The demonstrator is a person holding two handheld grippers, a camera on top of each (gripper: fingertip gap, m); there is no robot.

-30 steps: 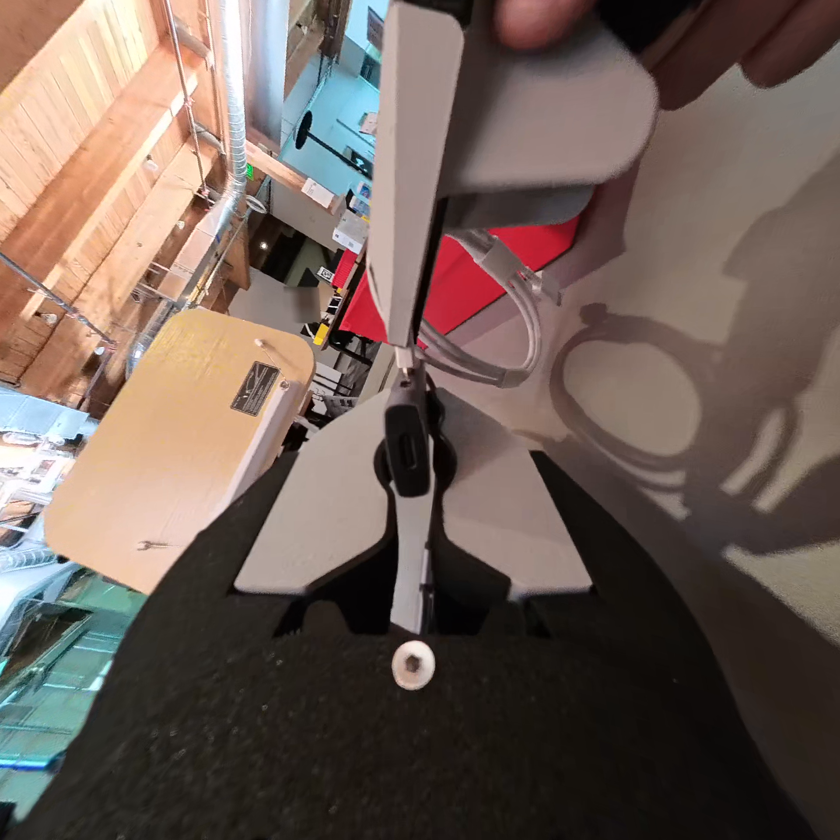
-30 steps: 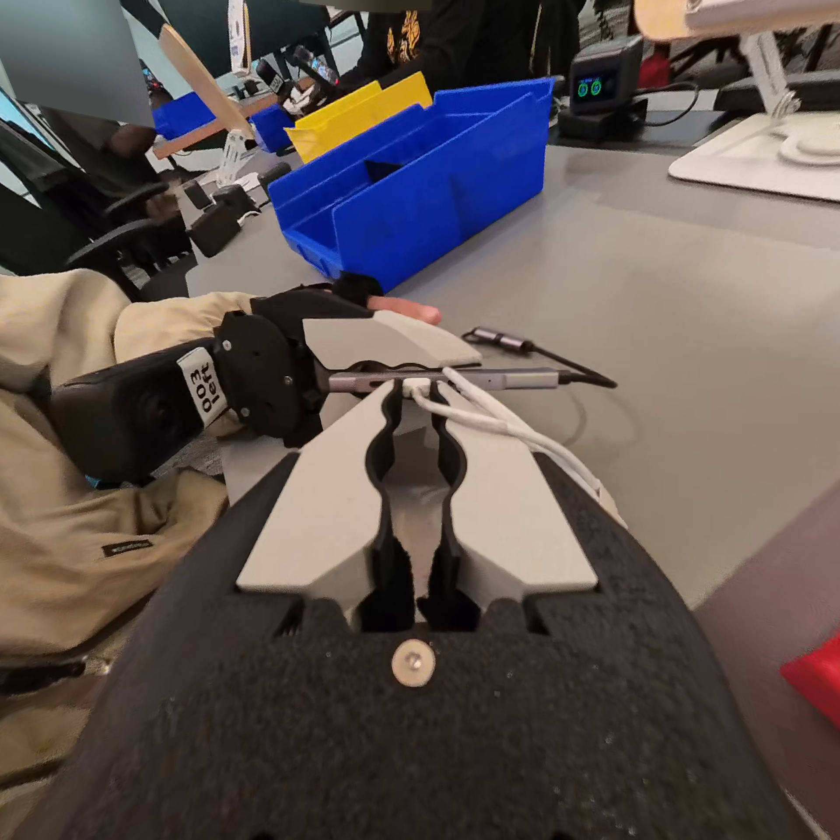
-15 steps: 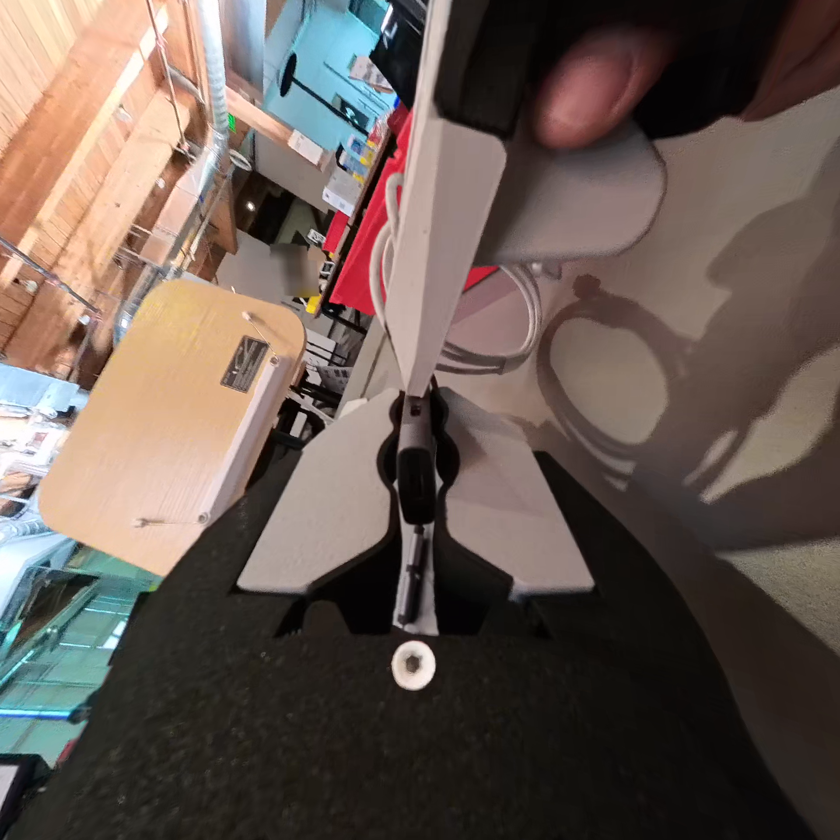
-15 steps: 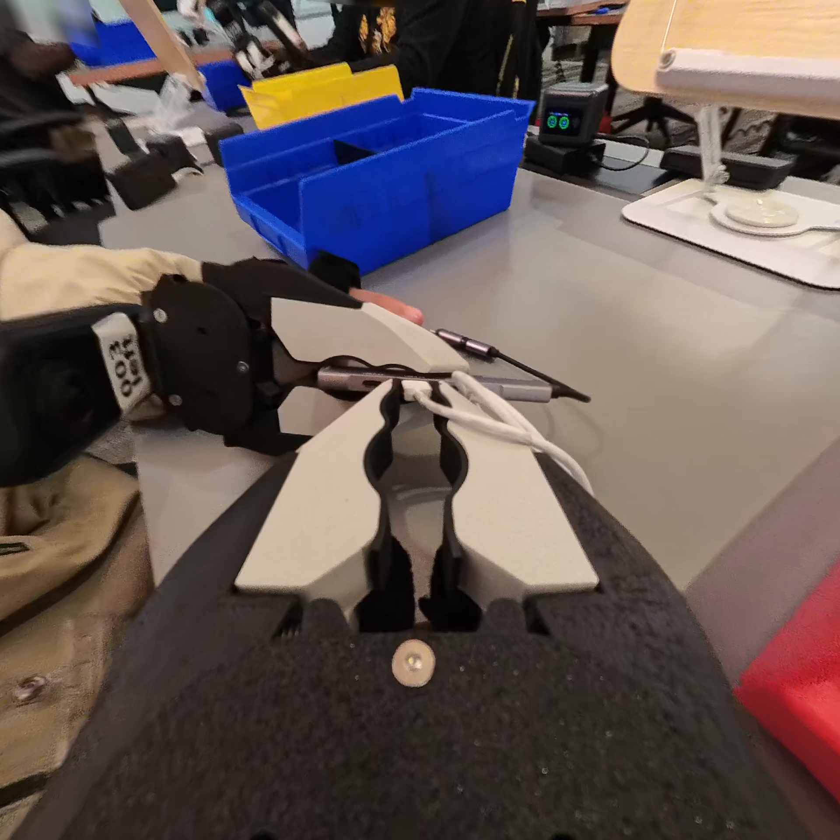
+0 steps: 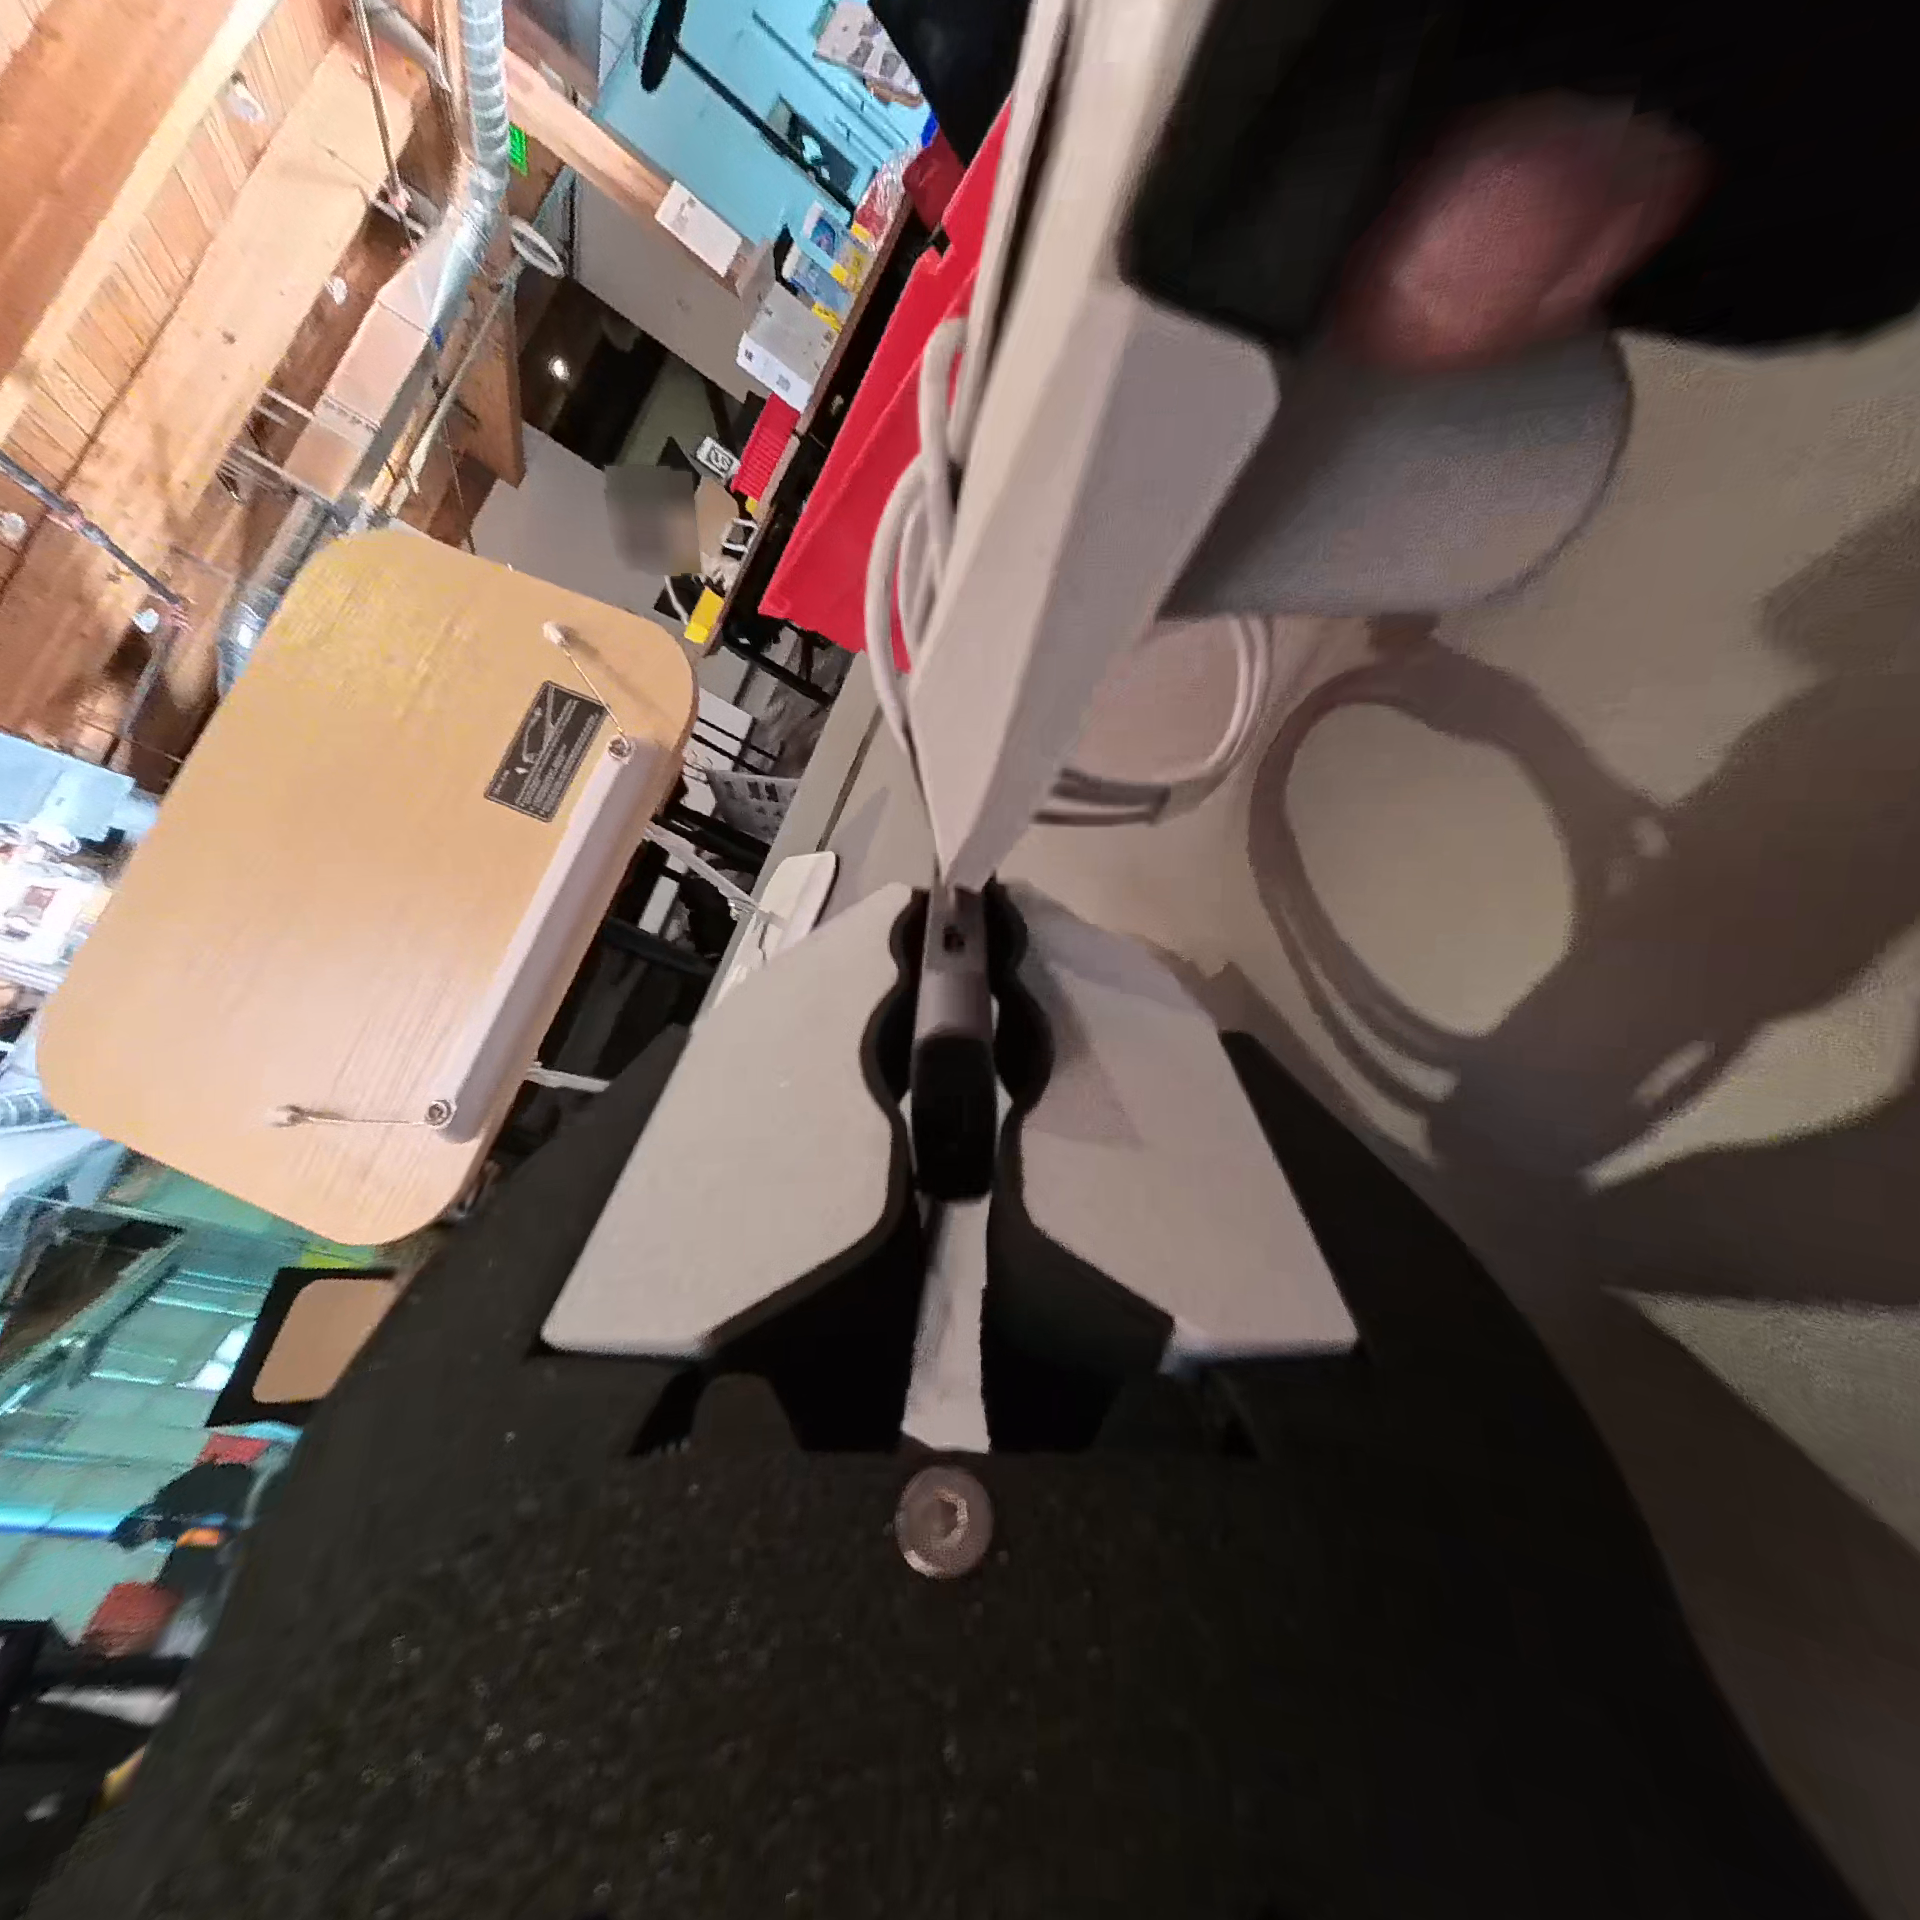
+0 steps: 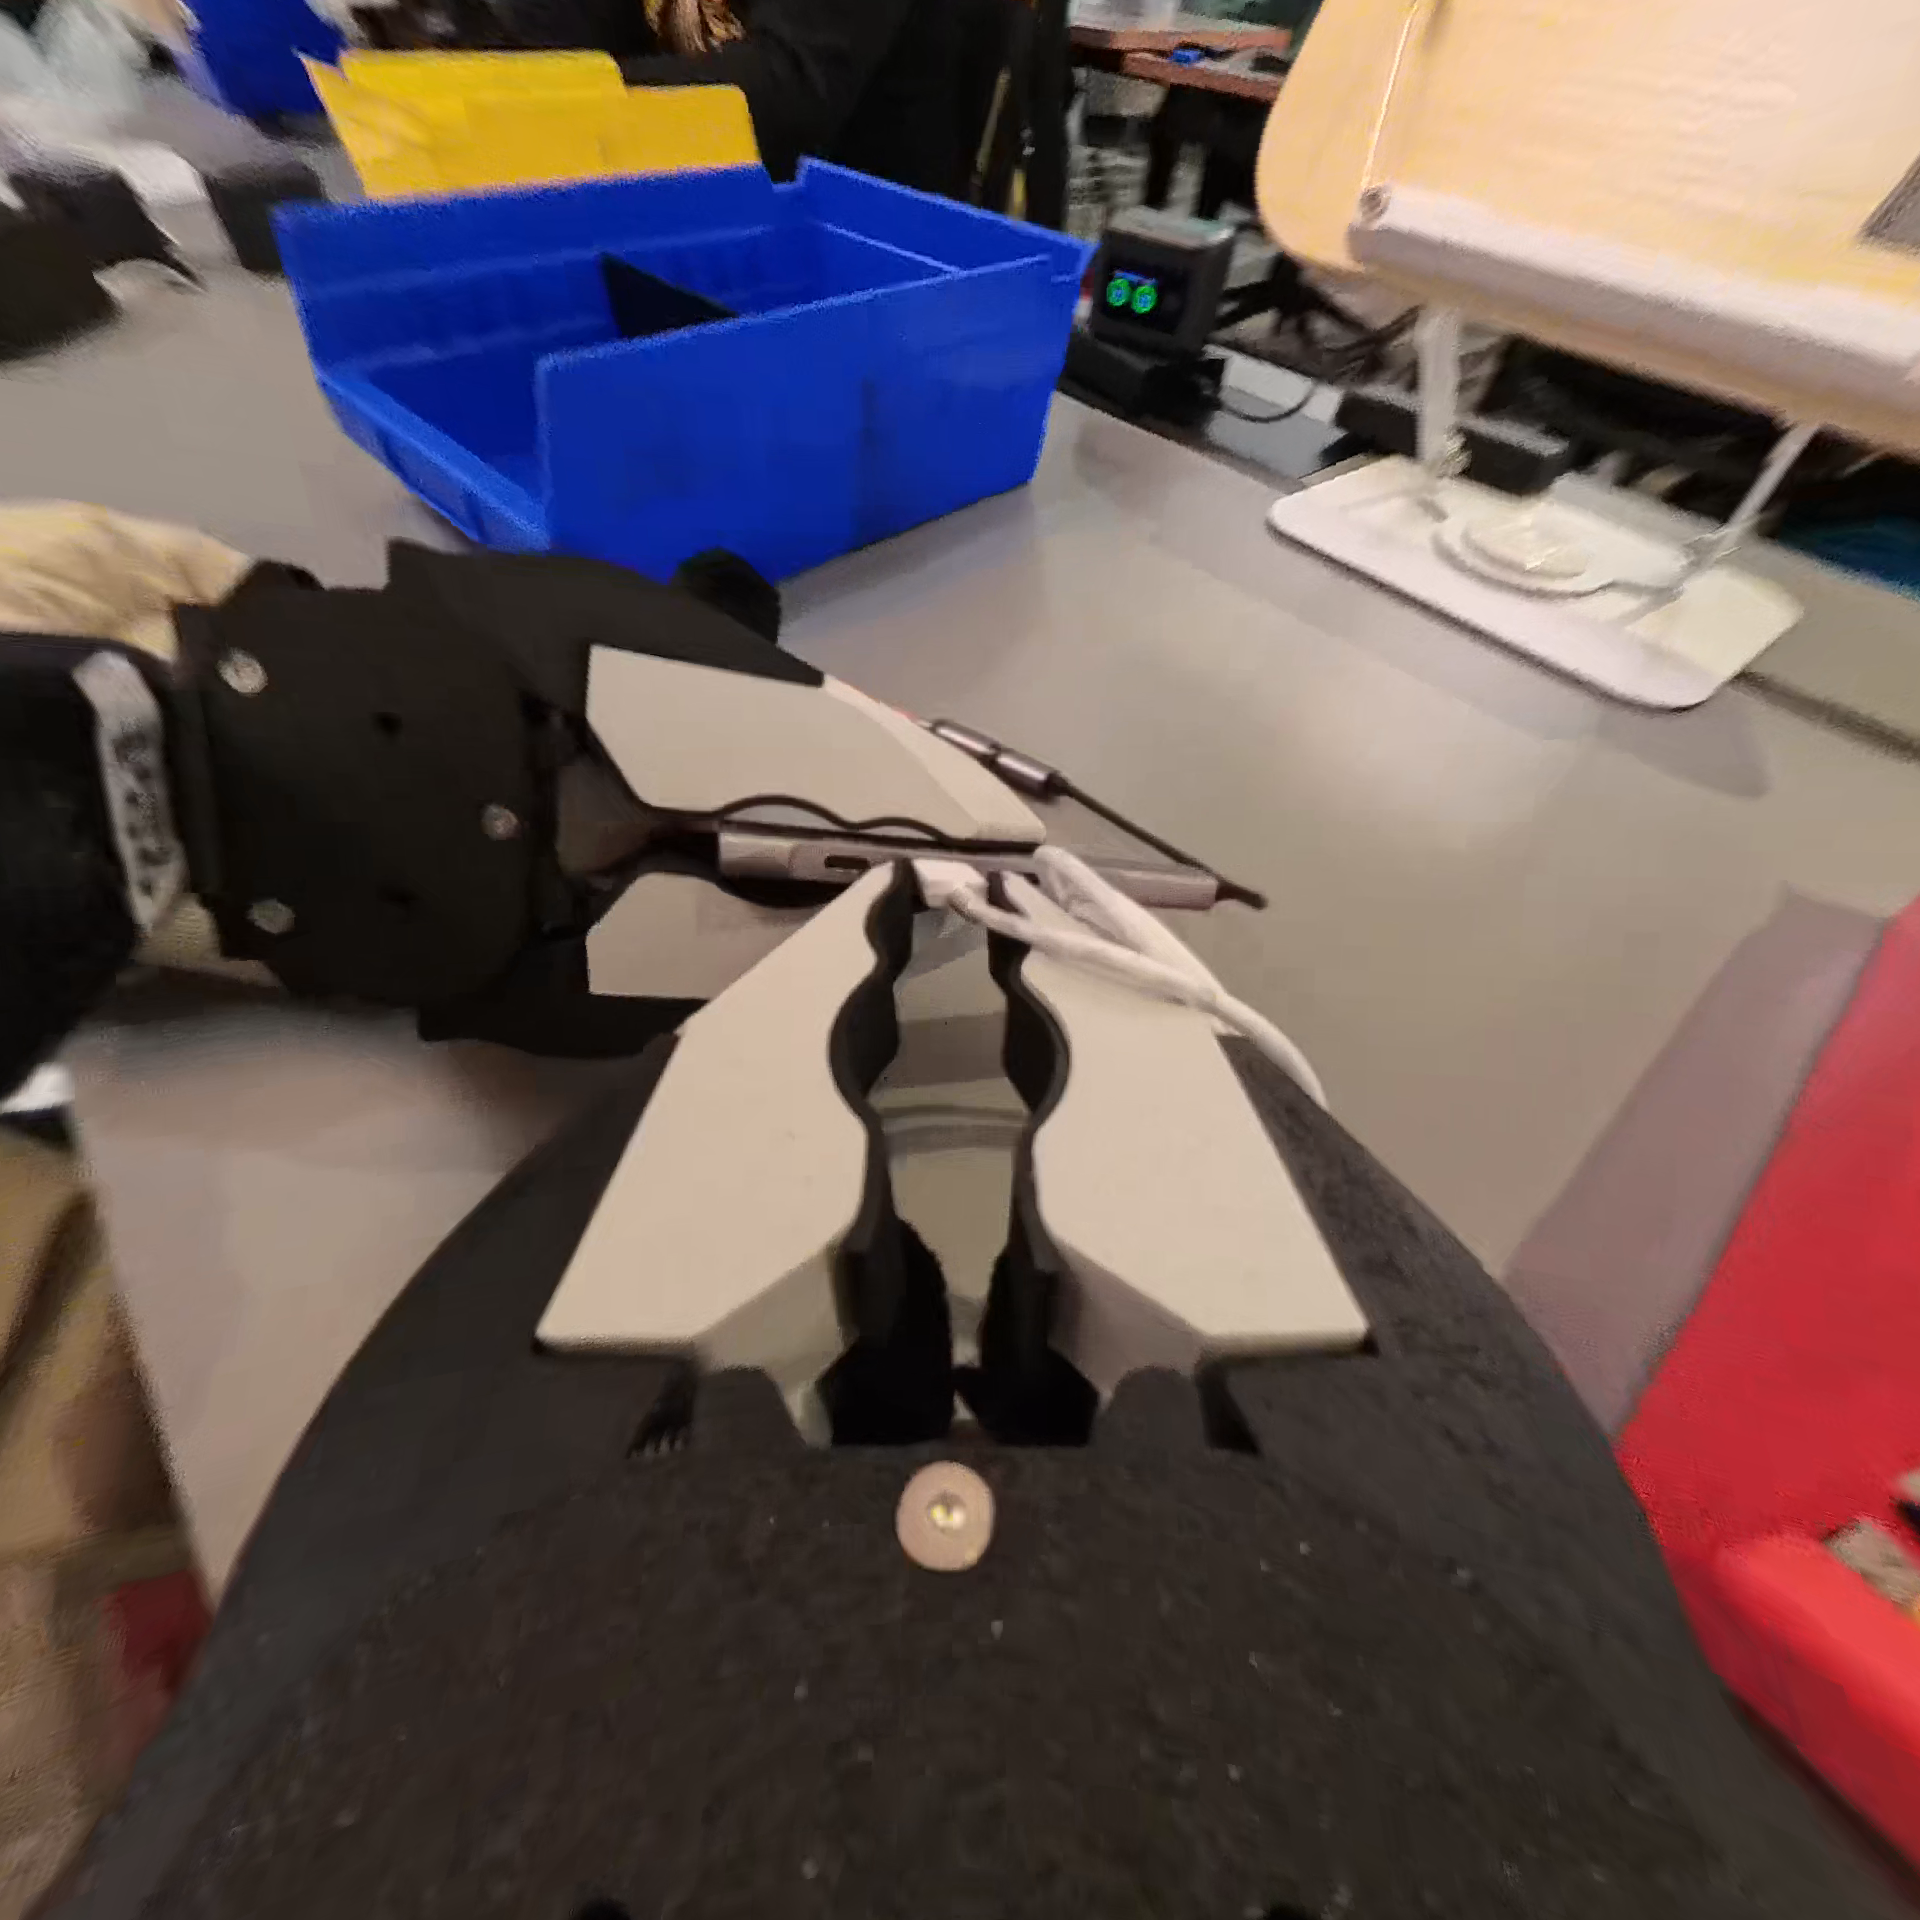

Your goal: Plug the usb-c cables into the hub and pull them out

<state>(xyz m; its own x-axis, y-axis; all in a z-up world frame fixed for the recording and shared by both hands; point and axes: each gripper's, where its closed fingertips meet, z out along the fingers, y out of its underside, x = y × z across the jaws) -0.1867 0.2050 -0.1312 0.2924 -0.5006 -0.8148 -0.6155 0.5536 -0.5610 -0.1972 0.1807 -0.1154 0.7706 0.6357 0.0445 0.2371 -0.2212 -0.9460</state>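
The left claw (image 6: 831,852) lies on its side, its fingers (image 6: 790,748) stacked one above the other and clamped on the hub (image 6: 1101,868). The right claw (image 6: 948,904) meets that hub's near edge at a right angle, fingers pinching a white plug (image 6: 940,881).

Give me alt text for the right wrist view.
The right gripper pinches a white plug at the edge of a grey hub, which the left gripper clamps just above a grey table. White cables trail right; a blue bin sits behind.
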